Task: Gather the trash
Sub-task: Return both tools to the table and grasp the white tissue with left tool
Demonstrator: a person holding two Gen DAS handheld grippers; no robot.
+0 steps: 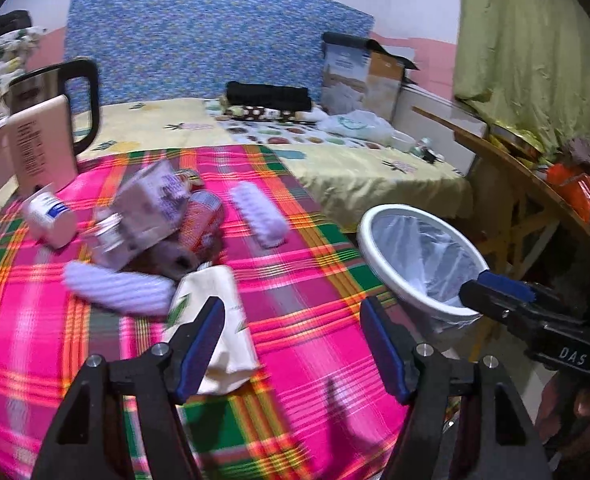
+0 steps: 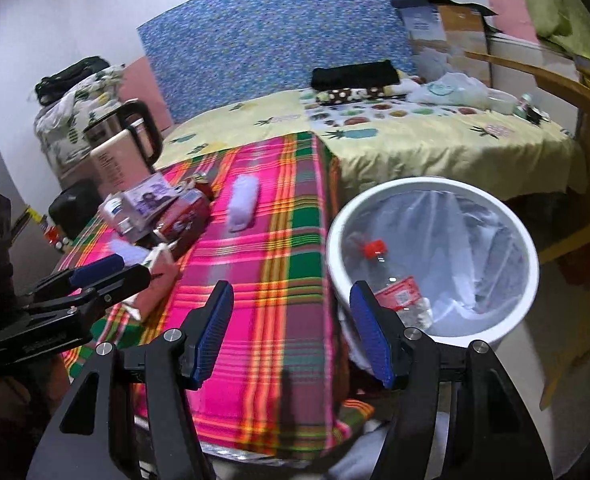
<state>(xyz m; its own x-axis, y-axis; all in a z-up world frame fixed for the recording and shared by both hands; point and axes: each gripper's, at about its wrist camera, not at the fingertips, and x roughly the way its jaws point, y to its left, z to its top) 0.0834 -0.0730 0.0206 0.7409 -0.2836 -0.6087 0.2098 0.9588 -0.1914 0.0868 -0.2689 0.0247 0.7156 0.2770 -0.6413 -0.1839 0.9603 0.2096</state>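
Note:
A pile of trash lies on the pink plaid tablecloth [image 1: 315,280]: a cream carton with green leaf print [image 1: 219,304], two purple ribbed pieces [image 1: 259,216] [image 1: 115,286], a red can [image 1: 205,220], a purple box [image 1: 151,200] and a white bottle [image 1: 49,216]. My left gripper [image 1: 291,344] is open, its left finger just in front of the cream carton, pads not pressing on it. My right gripper [image 2: 291,332] is open and empty above the table's edge, beside the white lined bin [image 2: 435,183]. A clear bottle with a red cap [image 2: 391,276] lies in the bin.
A steel kettle [image 1: 51,120] and a pink box [image 1: 39,152] stand at the table's far left. Behind is a bed with a yellow sheet [image 1: 375,168] and bags on it. A cluttered wooden table [image 1: 507,160] stands right of the bin [image 1: 387,268].

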